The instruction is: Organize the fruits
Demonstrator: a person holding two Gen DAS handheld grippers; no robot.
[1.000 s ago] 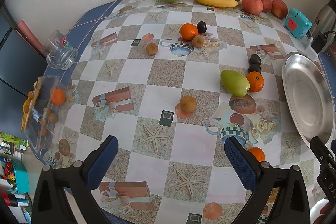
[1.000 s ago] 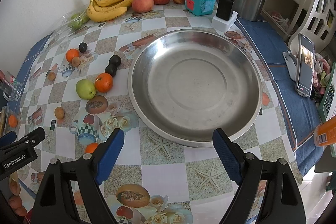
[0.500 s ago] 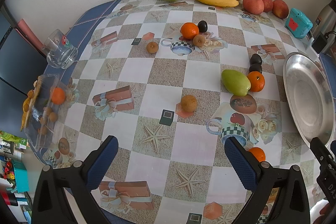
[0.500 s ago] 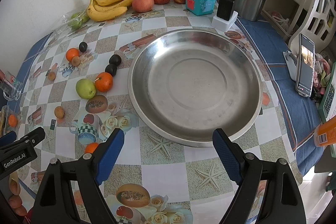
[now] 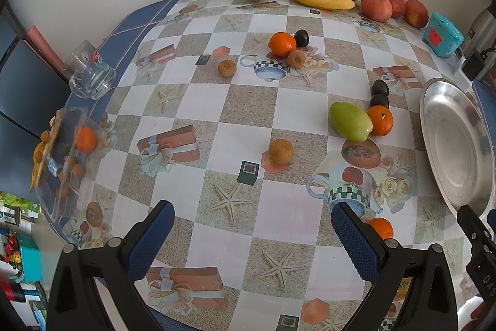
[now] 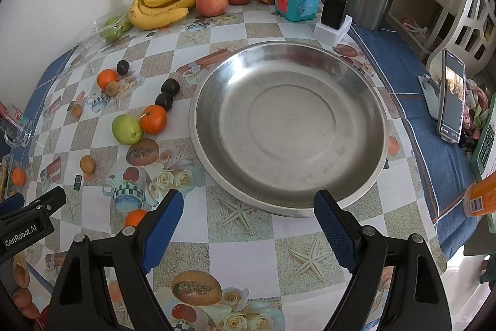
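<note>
The left gripper's right finger [image 5: 353,241] hides part of a small orange [image 5: 380,227]. The steel dish [image 5: 455,145] disappears behind the neighbouring gripper. The clear box's [image 5: 63,163] contents are too small to identify.

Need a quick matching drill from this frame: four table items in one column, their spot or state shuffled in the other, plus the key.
Things:
1. bananas
2. metal dish
3. green fruit
4. phone

Places or states:
A. touching an orange
B. propped upright on a stand over the blue cloth
C. empty
D. at the wall, beside the apples

Pairs: 1-D, 2-C, 3-A, 4-B
</note>
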